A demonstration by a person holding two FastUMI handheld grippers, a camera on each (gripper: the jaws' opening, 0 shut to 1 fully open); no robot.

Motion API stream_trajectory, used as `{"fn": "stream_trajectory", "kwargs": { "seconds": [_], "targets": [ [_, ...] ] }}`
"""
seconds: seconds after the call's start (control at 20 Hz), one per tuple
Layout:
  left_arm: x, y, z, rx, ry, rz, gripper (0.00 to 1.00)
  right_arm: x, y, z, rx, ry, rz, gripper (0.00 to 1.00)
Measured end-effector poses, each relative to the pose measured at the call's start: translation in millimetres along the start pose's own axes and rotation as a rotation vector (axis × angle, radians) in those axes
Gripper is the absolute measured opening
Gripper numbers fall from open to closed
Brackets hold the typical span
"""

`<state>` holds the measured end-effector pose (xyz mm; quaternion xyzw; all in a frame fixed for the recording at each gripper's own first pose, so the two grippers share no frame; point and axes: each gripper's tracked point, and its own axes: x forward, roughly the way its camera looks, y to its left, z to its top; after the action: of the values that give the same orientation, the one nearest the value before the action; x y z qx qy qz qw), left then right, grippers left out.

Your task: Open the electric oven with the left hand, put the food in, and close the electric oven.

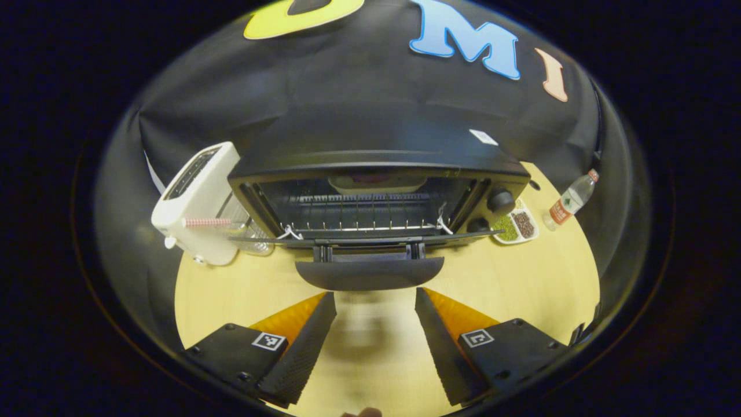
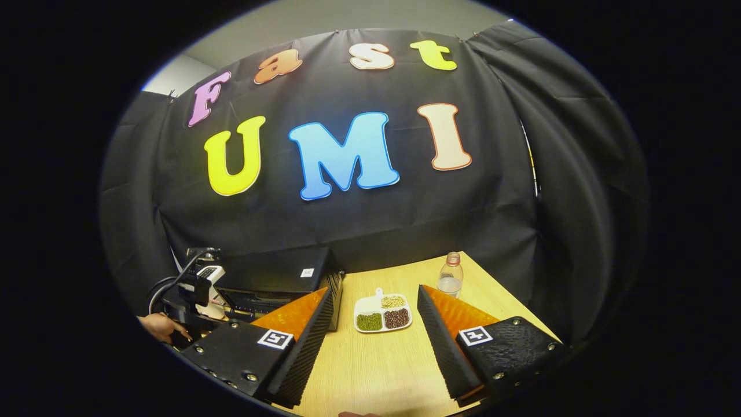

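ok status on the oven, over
Left gripper open, just short of the door handle. Right gripper open, holding nothing. Oven door down, plate already inside. Nothing in the way.

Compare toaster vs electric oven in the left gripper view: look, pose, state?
The toaster is white with rounded corners; the electric oven is black and boxy. The toaster is the smaller and leans in this fisheye view; the oven sits square-on. The toaster's slots face up; the oven's door hangs open, wire rack showing. Both stand on the wooden table.
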<state>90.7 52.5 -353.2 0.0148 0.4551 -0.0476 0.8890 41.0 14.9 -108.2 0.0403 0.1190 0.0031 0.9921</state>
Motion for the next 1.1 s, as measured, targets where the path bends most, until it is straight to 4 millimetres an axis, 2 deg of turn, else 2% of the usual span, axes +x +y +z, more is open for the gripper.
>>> {"fn": "stream_trajectory", "kwargs": {
  "seconds": [0.15,0.25,0.3,0.35,0.45,0.5,0.6,0.65,0.7,0.75,0.8,0.95,1.0,1.1],
  "targets": [
    [-10,-10,27,-0.020,-0.130,-0.039,0.94,-1,4,6,-0.006,-0.018,0.014,0.89],
    [-32,-12,52,-0.032,-0.242,-0.043,0.97,-2,6,12,-0.017,-0.041,0.014,0.89],
    [-49,-14,67,-0.039,-0.308,-0.039,0.92,-3,8,17,-0.021,-0.054,0.018,0.89],
    [-74,-18,80,-0.043,-0.381,-0.037,0.97,-5,11,24,-0.020,-0.076,0.026,0.89],
    [-126,-25,109,-0.051,-0.550,-0.019,0.97,-9,19,43,-0.022,-0.120,0.035,0.89],
    [-156,-30,124,-0.059,-0.637,-0.007,0.91,-13,26,56,-0.024,-0.150,0.044,0.89],
    [-215,-38,144,-0.085,-0.781,0.004,0.94,-24,39,86,-0.040,-0.216,0.058,0.89],
    [-242,-41,151,-0.094,-0.824,0.006,0.96,-30,45,101,-0.047,-0.248,0.063,0.88],
    [-263,-44,154,-0.090,-0.853,0.001,0.90,-36,52,115,-0.055,-0.287,0.077,0.88],
    [-279,-45,158,-0.081,-0.873,0.005,0.96,-41,61,126,-0.071,-0.313,0.093,0.88],
    [-291,-46,159,-0.076,-0.879,0.008,0.94,-44,66,129,-0.084,-0.325,0.101,0.88],
    [-314,-45,162,-0.072,-0.907,0.008,0.90,-51,81,126,-0.094,-0.303,0.131,0.89],
    [-320,-42,161,-0.072,-0.912,0.016,0.97,-53,83,126,-0.092,-0.299,0.130,0.88],
    [-323,-35,156,-0.077,-0.908,0.024,0.97,-56,87,126,-0.085,-0.291,0.131,0.88]
  ]
}}
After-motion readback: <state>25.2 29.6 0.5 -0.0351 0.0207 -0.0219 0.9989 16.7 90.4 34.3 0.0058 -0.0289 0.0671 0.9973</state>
